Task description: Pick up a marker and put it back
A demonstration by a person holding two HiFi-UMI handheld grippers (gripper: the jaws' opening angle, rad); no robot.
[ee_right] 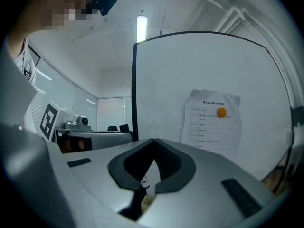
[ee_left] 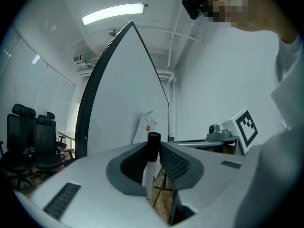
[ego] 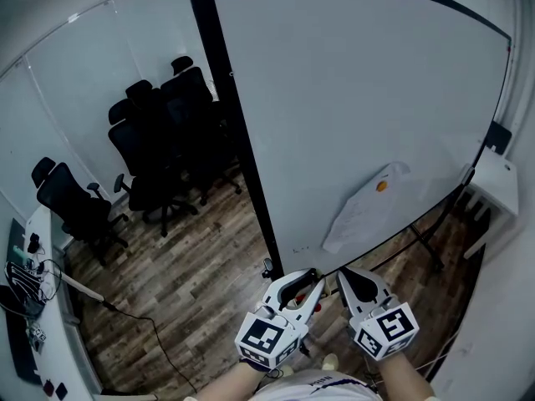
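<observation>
A marker with a white body and black cap stands upright between the jaws of my left gripper, which is shut on it. In the head view the left gripper is low in the picture, just in front of the whiteboard's bottom edge, and the marker is hard to make out there. My right gripper is beside it on the right. In the right gripper view the right gripper has its jaws closed tip to tip with nothing between them.
A printed sheet is pinned to the whiteboard by an orange magnet. Black office chairs are clustered at the left on the wooden floor. A white desk with cables runs along the far left. A white box hangs at the board's right.
</observation>
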